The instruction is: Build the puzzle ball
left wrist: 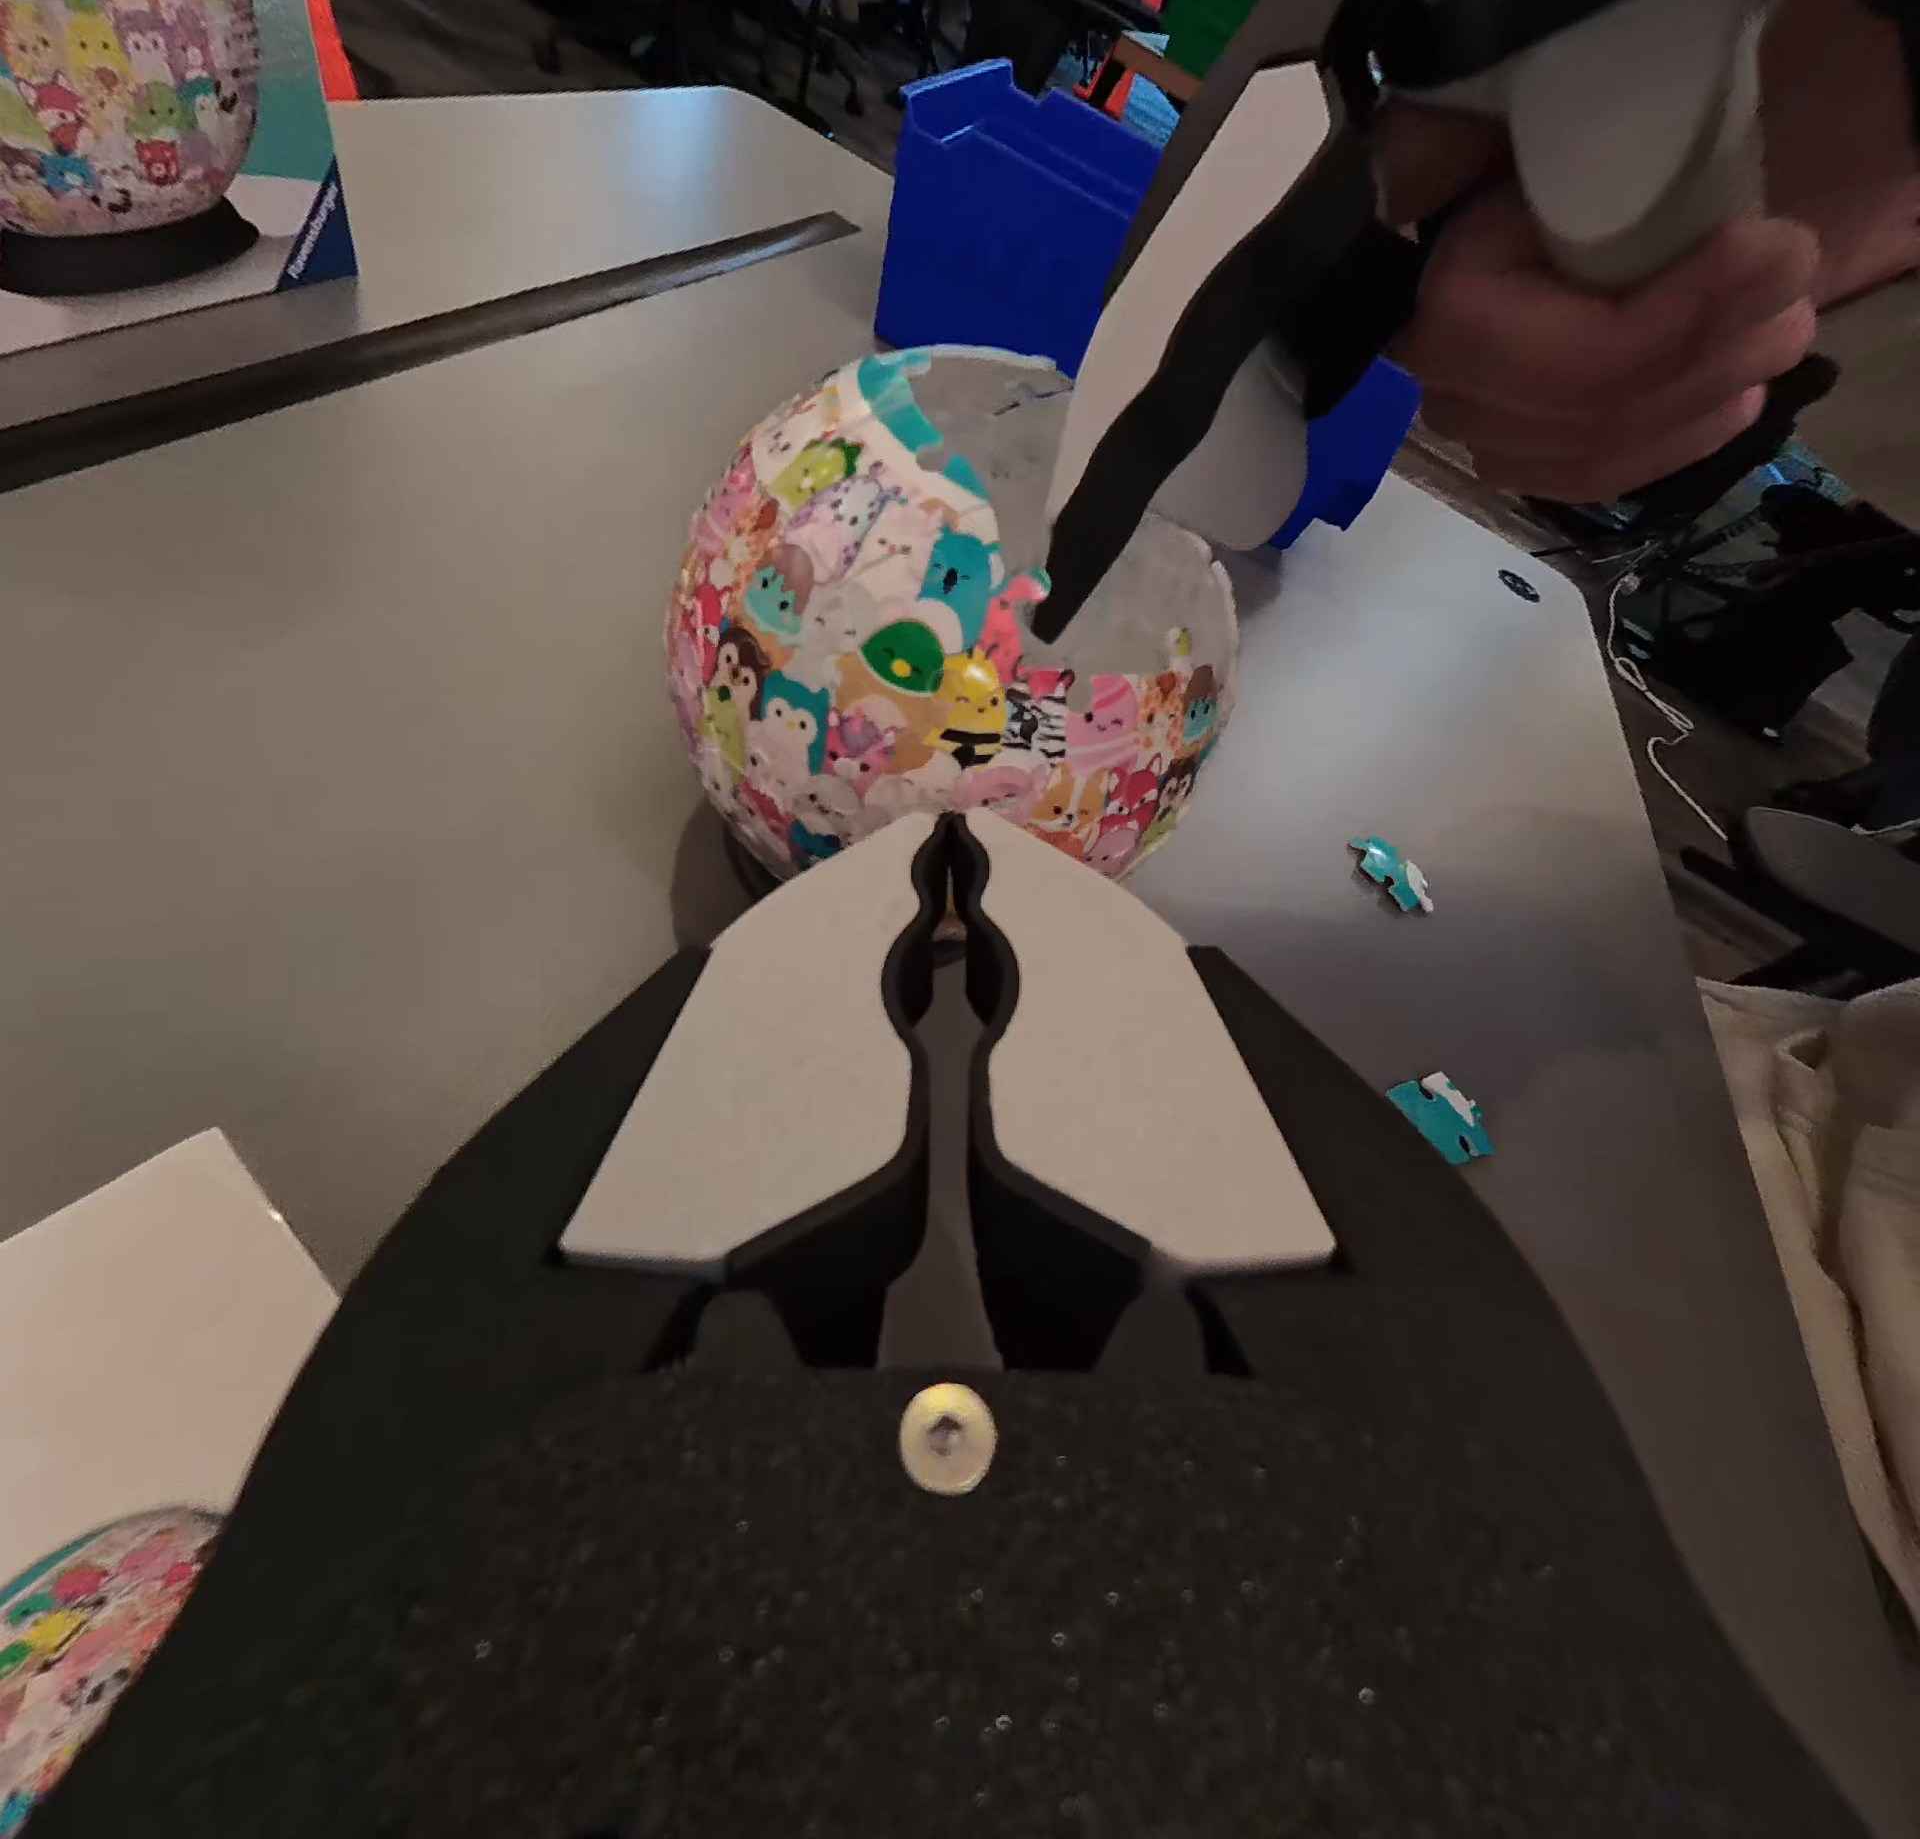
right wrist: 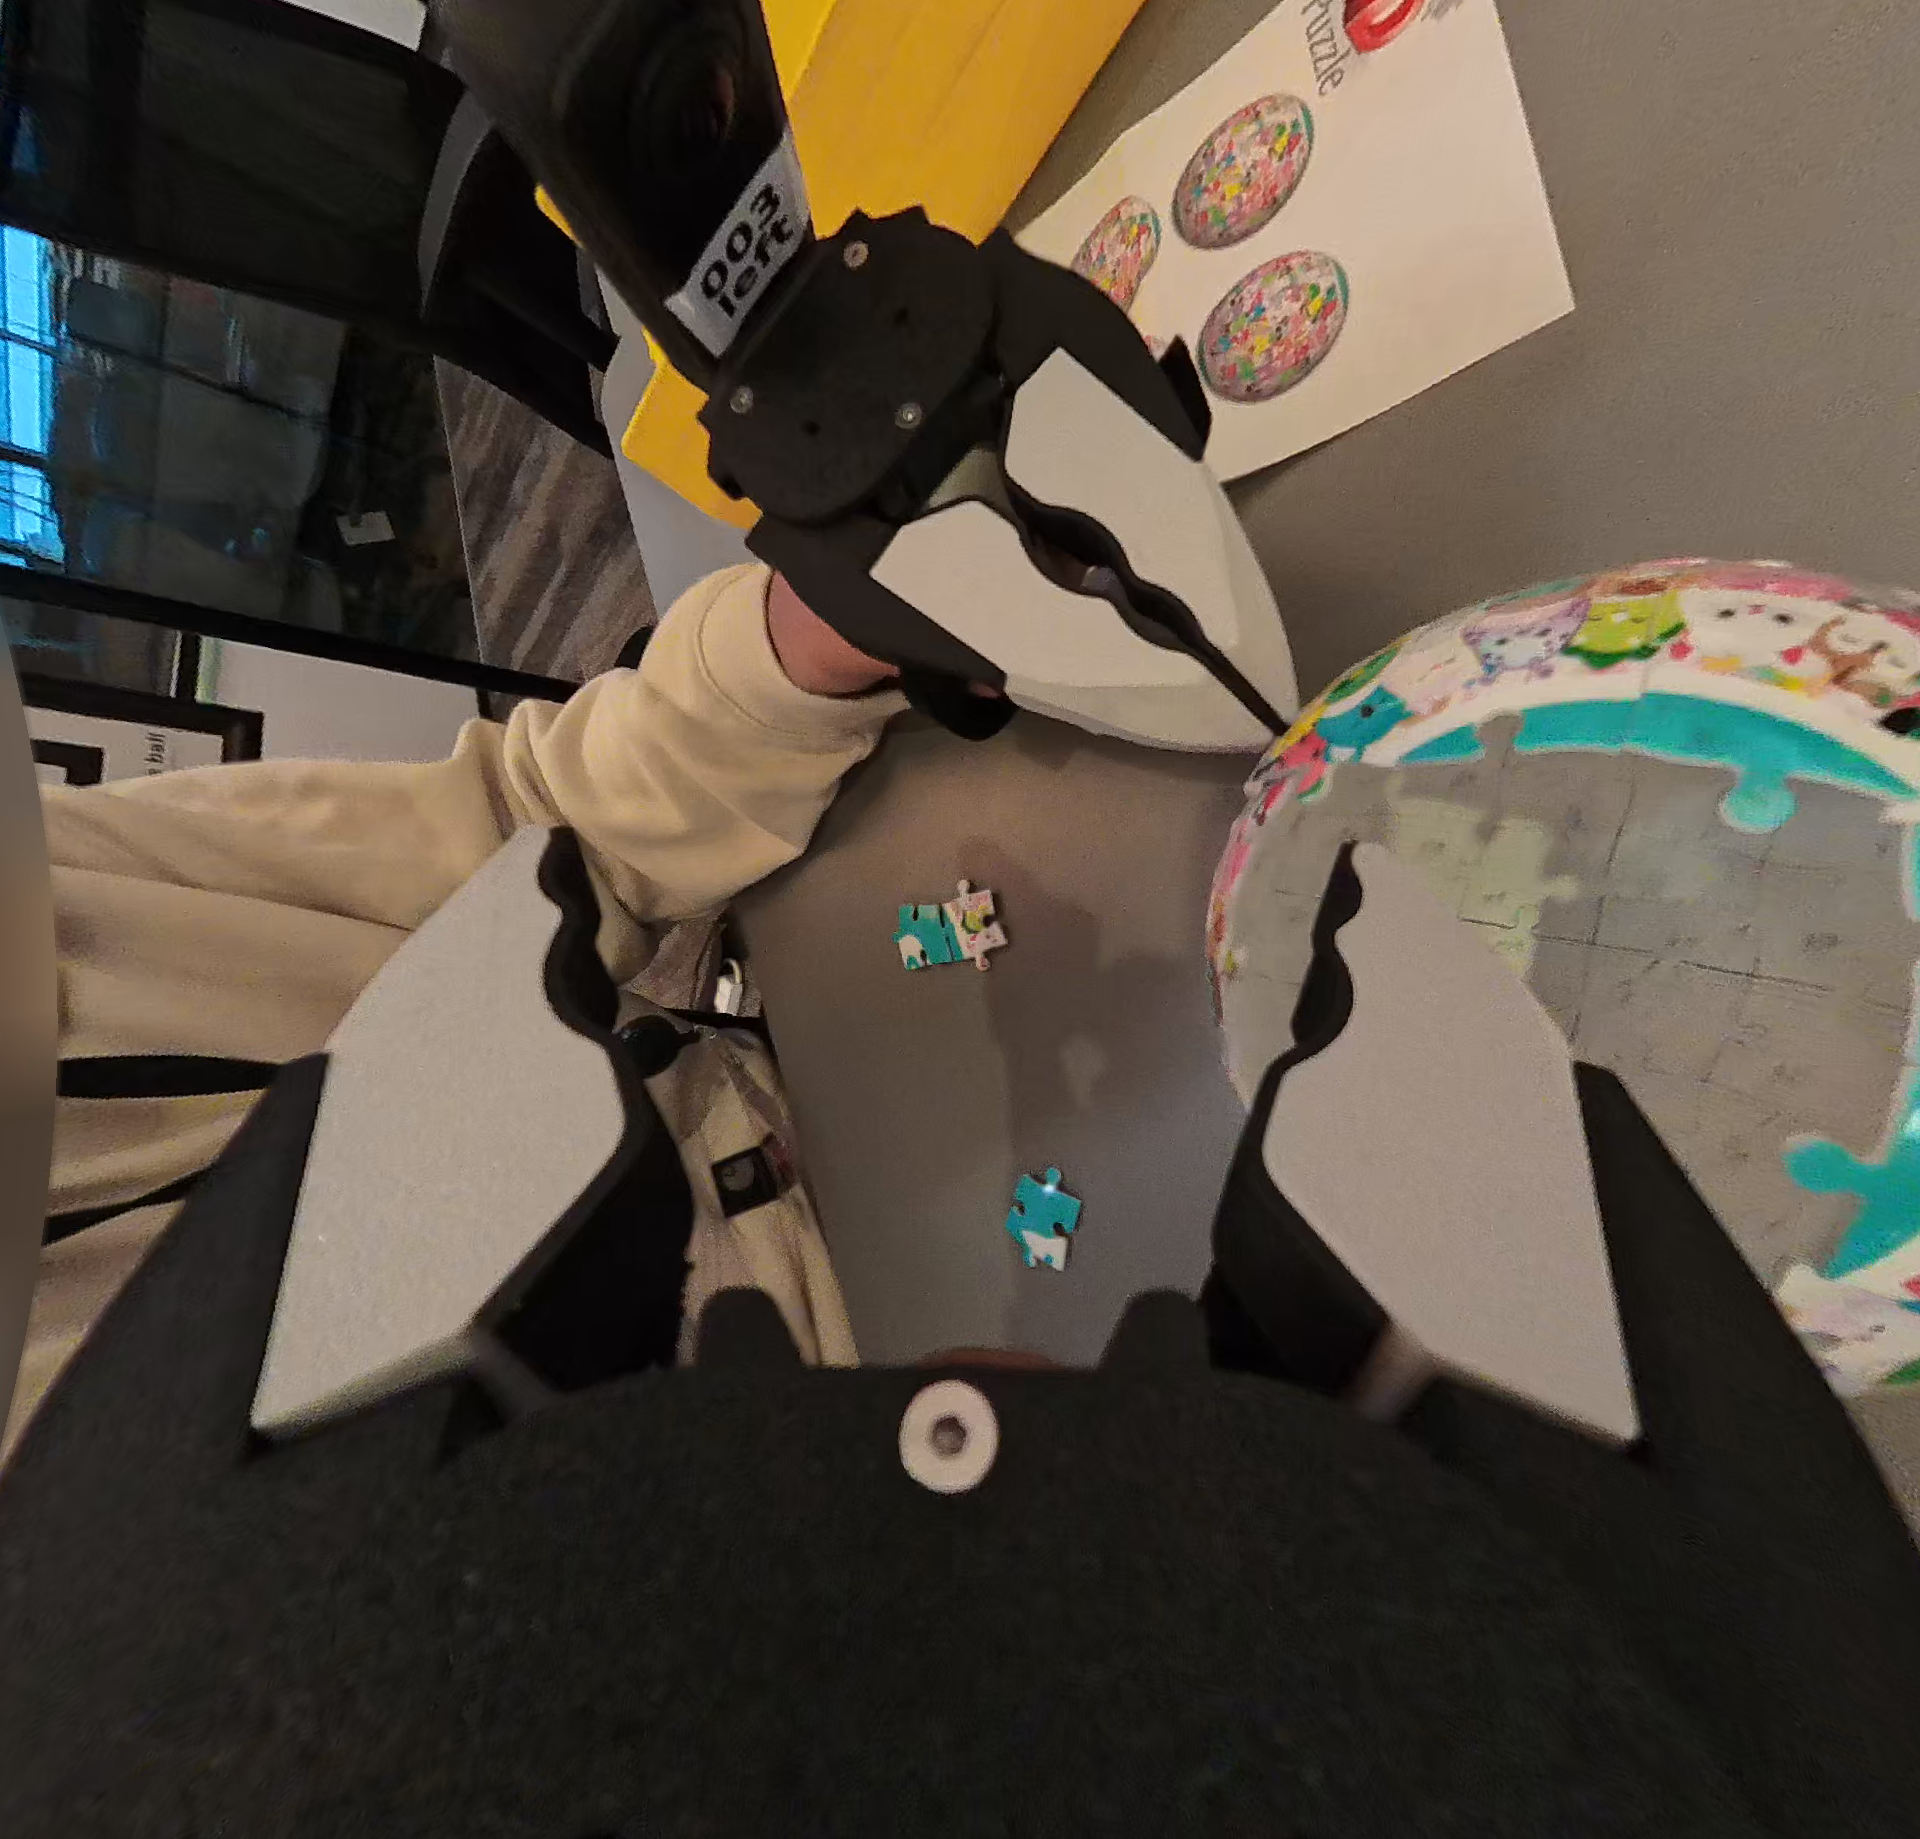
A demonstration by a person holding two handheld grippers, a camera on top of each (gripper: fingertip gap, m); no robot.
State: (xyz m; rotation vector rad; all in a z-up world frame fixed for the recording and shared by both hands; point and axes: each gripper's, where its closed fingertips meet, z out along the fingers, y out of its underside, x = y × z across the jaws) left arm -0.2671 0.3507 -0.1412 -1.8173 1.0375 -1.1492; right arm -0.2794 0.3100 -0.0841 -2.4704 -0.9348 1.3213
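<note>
The puzzle ball [left wrist: 862, 688] stands on a dark base on the grey table [left wrist: 364, 646]. Its coloured shell is built partway, with a large opening at the top right that shows the grey inside. My left gripper [left wrist: 951, 833] is shut, its tips against the ball's lower front; the right wrist view shows it [right wrist: 1280, 724] at the ball's [right wrist: 1621, 719] edge. My right gripper [right wrist: 954, 901] is open wide, one finger [right wrist: 1382, 968] over the opening, the other off to the ball's side. In the left wrist view its dark fingertip [left wrist: 1049, 620] reaches into the opening. Two loose teal pieces [left wrist: 1392, 875] [left wrist: 1444, 1119] lie beside the ball.
A blue bin [left wrist: 1018, 220] stands behind the ball. The puzzle's box [left wrist: 156, 96] is at the far left. A printed sheet [right wrist: 1351, 179] and a yellow box [right wrist: 935, 75] lie near the left gripper. A person's cream sleeve [right wrist: 623, 750] is at the table edge.
</note>
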